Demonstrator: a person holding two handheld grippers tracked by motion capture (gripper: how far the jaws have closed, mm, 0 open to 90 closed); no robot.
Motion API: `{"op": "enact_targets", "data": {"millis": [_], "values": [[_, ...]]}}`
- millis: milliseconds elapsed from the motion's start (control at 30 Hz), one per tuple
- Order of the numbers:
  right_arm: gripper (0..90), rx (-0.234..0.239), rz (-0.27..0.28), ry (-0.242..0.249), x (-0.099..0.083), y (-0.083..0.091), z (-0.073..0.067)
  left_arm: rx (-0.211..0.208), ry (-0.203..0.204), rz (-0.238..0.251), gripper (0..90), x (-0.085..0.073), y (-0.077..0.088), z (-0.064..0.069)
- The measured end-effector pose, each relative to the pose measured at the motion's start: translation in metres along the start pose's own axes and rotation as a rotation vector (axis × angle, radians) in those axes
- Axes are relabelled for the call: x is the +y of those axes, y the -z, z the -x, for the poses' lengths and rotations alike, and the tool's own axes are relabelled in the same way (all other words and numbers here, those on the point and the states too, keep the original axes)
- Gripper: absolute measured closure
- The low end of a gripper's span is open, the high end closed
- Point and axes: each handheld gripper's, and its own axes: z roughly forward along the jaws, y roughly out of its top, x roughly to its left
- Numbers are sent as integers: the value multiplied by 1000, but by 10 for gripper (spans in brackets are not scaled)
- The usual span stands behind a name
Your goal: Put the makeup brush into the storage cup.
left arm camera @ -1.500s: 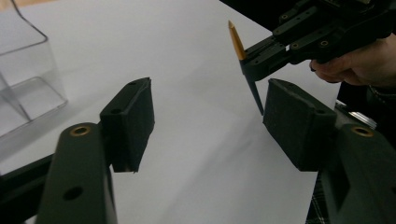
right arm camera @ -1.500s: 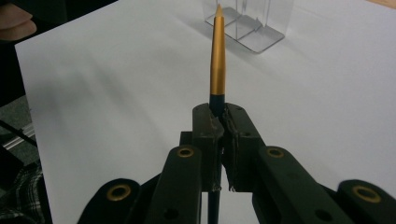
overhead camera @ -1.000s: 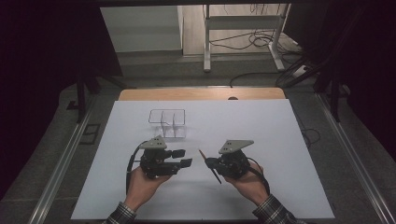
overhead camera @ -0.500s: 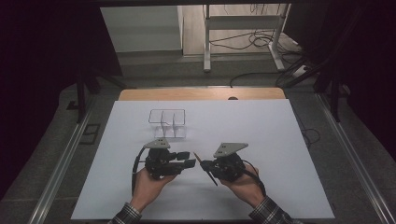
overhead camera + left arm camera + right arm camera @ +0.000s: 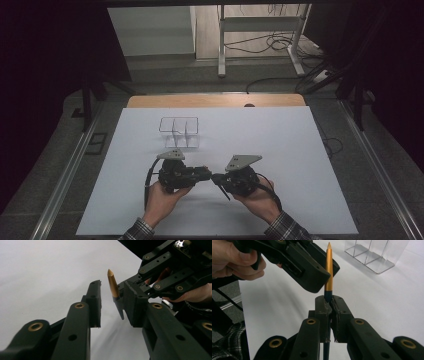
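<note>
Low over the table, right gripper (image 5: 329, 315) clamping pen (image 5: 328, 270), left gripper (image 5: 112, 302) closing around it.

Slim pen (image 5: 328, 270) with a gold, cone-tipped front section and a dark blue barrel (image 5: 326, 350). Clamped at the barrel, just behind the gold part, between the 2 closed jaws of the right gripper (image 5: 329, 305), standing upright along them with the tip pointing away from the gripper body. Gold section (image 5: 113, 284) sticking up between the 2 parted jaws of the left gripper (image 5: 113, 301), nearer the right-hand one, touching neither pad as far as visible. Held above the white sheet, dark end angled down toward the person (image 5: 222, 189).
</note>
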Motion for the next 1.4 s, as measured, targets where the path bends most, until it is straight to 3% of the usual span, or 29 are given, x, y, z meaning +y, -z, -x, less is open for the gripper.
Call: {"op": "enact_targets", "data": {"millis": [267,433,600,867,1400], "values": [[832,1,-1,15,0,-1,-1,-12,5,2,796,0,0,-1],[828,-3,-4,19,-1,-2,-1,-26,9,1,831,0,0,-1],[816,-2,-4,22,-1,-4,-1,-14,2,-4,841,1,0,1],[686,-17,5,14,-3,-2,2,9,-2,15,842,2,7,1],[527,-32,-25,-18,-10,7,14,66,-46,16,842,7,19,4]]}}
